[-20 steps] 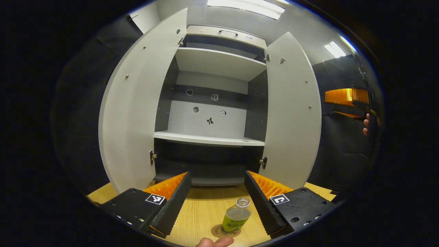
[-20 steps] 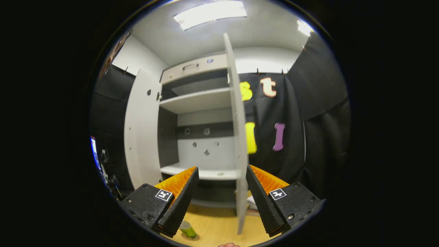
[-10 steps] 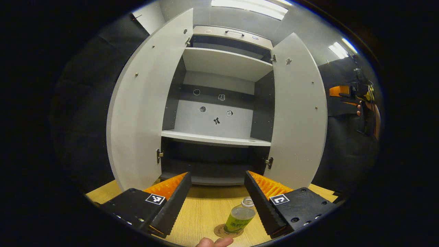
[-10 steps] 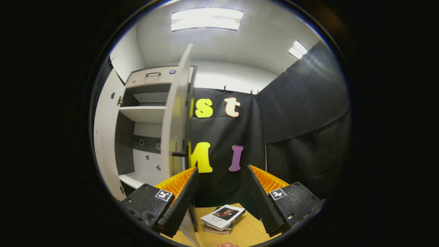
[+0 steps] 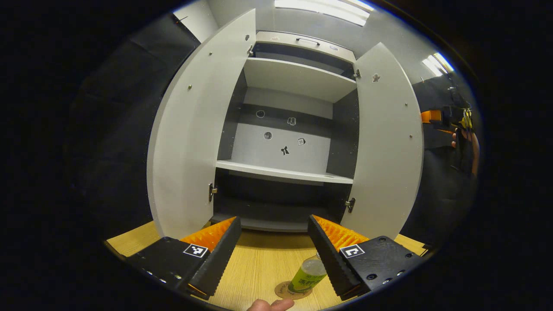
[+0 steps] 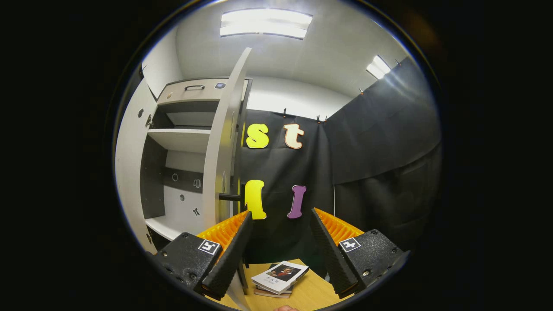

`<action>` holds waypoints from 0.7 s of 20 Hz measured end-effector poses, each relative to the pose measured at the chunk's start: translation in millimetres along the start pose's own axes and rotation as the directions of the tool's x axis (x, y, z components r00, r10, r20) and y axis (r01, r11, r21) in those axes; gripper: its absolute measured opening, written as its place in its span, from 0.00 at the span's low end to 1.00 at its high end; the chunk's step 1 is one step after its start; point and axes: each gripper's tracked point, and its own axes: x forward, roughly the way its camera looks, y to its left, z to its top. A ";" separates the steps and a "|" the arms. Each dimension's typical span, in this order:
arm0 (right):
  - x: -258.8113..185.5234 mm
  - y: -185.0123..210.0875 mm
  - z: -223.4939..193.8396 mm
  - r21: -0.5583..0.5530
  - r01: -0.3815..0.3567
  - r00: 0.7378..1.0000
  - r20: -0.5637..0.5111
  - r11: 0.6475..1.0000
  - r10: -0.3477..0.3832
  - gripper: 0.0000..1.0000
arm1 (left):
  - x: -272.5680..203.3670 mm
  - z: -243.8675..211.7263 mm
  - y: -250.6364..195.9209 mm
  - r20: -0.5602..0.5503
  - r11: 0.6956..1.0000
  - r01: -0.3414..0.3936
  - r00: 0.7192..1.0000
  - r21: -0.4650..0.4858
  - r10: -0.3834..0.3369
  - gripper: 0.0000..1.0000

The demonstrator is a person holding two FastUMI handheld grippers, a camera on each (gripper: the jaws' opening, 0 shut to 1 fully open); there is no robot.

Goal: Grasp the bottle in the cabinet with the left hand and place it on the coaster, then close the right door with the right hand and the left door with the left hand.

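bottle (image 5: 309, 275) standing on coaster (image 5: 286, 292)

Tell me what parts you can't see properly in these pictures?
- Bottle, left gripper view: one side hidden behind the left gripper.
- Coaster: mostly under the bottle.
- Bottle label: too small to read.
- Books, right gripper view: lower ones covered by the top one.
- Right door: seen nearly edge-on.

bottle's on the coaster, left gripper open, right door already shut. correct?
Not quite: the right door is not shut. The left gripper view shows it swung wide open, as is the left door, and the right gripper view shows it edge-on beside the open right gripper. The rest holds: the bottle stands on the coaster, and the left gripper is open.
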 end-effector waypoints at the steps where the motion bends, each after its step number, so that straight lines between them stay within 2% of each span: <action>1: -0.2 1.9 0.1 -0.008 0.004 1.000 -0.001 1.000 -0.004 0.82 | 0.2 0.2 -0.2 0.003 1.000 0.004 1.000 0.002 -0.004 0.95; 4: -4.8 8.3 2.0 -0.051 0.006 1.000 0.000 0.999 -0.006 0.82 | 1.8 1.6 -0.5 0.010 1.000 0.014 1.000 0.004 -0.014 0.95; 7: -9.3 19.5 2.4 -0.009 -0.009 1.000 0.000 1.000 0.009 0.83 | 1.5 -1.1 3.0 0.009 1.000 0.012 1.000 -0.005 -0.012 0.95; 10: -14.9 40.4 -0.6 0.063 -0.079 0.997 -0.011 0.995 0.080 0.82 | 3.9 -4.0 10.2 -0.001 1.000 0.002 1.000 -0.021 -0.003 0.95; 14: -19.0 66.9 -1.3 0.077 -0.184 0.982 -0.017 0.980 0.186 0.82 | 2.1 -2.9 15.2 0.006 1.000 -0.004 1.000 -0.016 0.004 0.95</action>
